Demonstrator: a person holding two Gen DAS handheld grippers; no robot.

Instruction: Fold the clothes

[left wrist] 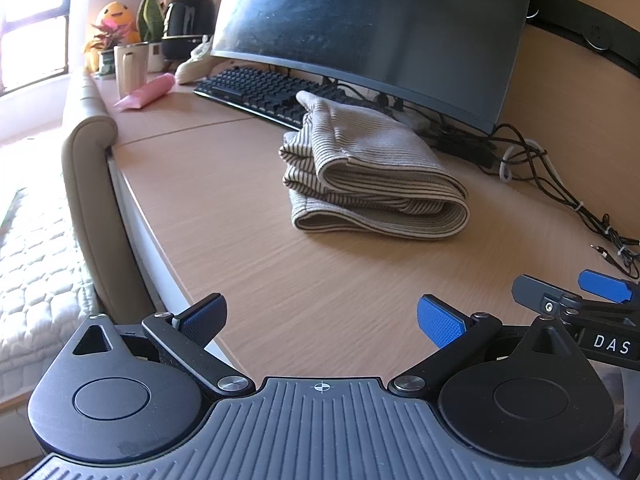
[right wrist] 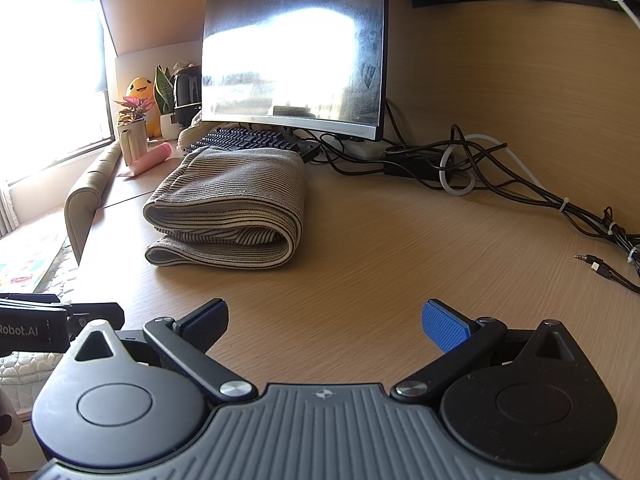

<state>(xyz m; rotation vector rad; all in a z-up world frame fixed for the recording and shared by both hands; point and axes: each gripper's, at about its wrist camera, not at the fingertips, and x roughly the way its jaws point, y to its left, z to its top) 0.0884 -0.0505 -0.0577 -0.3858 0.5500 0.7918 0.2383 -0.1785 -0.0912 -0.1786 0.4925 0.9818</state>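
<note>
With both tongs spread and empty, I hold my left gripper (left wrist: pixel 320 320) and right gripper (right wrist: pixel 324 322) low over the bare near edge of the desk (right wrist: pixel 380 248), well short of the cloth. Ahead, mid-desk, the striped garment (right wrist: pixel 228 208) lies folded in loose stacked layers. I judge a careless nudge could slide the top layer off, or drag it into the cables (right wrist: pixel 520 184) to its right. Its long axis runs away from me toward the keyboard (left wrist: pixel 256 88), rolled folds facing right.

Wooden desk (right wrist: pixel 380 248); folded striped garment (right wrist: pixel 228 208), keyboard (right wrist: pixel 248 140), cables (right wrist: pixel 500 176).
</note>
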